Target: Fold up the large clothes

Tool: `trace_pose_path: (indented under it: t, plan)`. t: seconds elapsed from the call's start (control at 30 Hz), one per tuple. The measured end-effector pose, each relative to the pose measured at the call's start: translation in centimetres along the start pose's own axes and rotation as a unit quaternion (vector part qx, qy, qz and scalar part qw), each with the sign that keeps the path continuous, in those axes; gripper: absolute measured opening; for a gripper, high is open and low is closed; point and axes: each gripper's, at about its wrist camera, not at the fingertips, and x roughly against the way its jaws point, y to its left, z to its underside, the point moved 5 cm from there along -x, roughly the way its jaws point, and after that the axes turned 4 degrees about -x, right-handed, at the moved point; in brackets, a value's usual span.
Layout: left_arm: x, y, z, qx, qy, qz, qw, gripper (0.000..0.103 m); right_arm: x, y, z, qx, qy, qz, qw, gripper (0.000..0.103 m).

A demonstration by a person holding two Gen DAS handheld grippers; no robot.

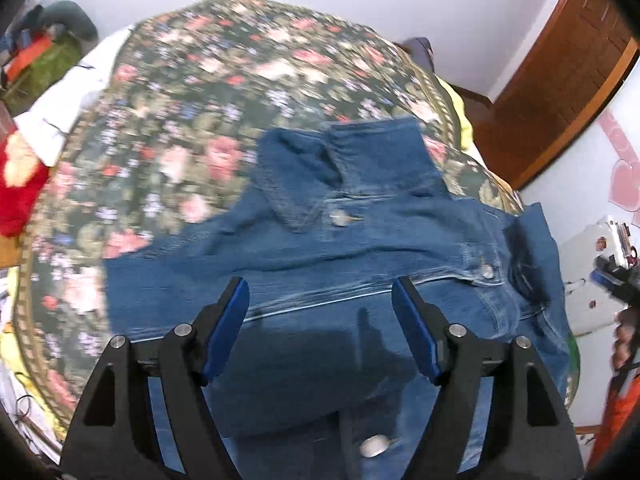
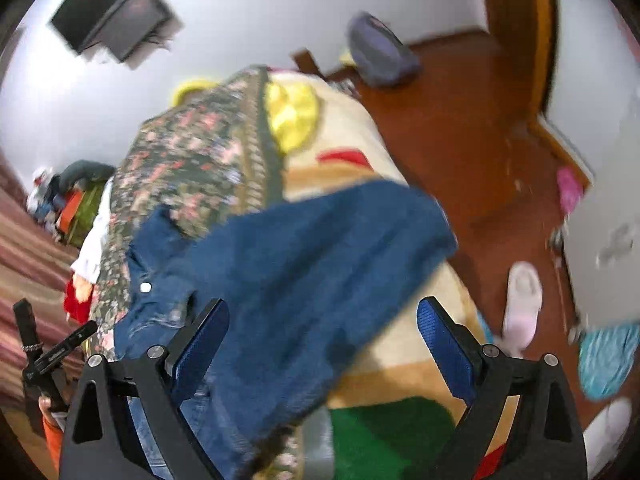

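Overhead, both jaws gape above the denim jacket (image 1: 360,240) on the bed (image 1: 180,120).

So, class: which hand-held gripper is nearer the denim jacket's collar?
Left. The left hand-held gripper hovers open over the denim jacket below its collar; the right hand-held gripper is open over the sleeve.

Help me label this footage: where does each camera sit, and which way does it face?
Left wrist: rides the left gripper, looking down over the denim jacket on the floral bedspread; its open blue-padded fingers show.
Right wrist: rides the right gripper, looking along the bed's edge toward the wooden floor; its open fingers show.
Shared: jacket, bedspread, and each view catches the other gripper at its edge.
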Motion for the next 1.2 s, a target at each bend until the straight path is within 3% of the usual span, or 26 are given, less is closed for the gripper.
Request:
trace_pose_path:
  t: [0.2,0.37,0.5,0.6,0.67,0.77,0.93,1.2]
  plan:
    - [-4.3,-3.3,0.6,-0.029,0.041,-0.008,0.9987,0.073,-4.6,-3.5,0.9,-0.051,0.052,-0.009,0.997,0.094]
    - [-7.1,-5.2,1.9,-0.057,0.071,-0.01,0.9958,0.073,-7.5,-4.9,0.3,-0.093,0.064,-0.03,0.993,0.076]
    - [-7.8,-6.2,2.3,-0.085,0.059,-0.031,0.9941,0.075,-9.0,-5.3,-0.4,-0.11,0.051,-0.034,0.992,0.067]
    - [-7.9,-6.7,2.2,-0.096,0.057,-0.039,0.9929,0.075,-8.8,-5.1,-1.1,-0.111,0.034,-0.035,0.993,0.048]
    - [-7.8,-6.7,2.2,-0.096,0.058,-0.038,0.9929,0.075,-8.4,-4.4,-1.3,-0.095,0.033,-0.041,0.994,0.027]
    - [-7.5,-6.4,2.1,-0.083,0.063,-0.025,0.9942,0.075,-7.4,-3.3,-1.3,-0.079,0.026,-0.035,0.996,0.017]
    - [-5.6,-5.8,1.8,-0.072,0.047,-0.016,0.9962,0.075,-5.0,-0.8,-1.8,-0.056,-0.003,-0.039,0.998,0.016]
    - [-1.0,-2.8,1.3,-0.059,0.004,-0.022,0.998,0.075,-0.8,7.2,-1.3,0.012,-0.026,-0.07,0.997,0.016]
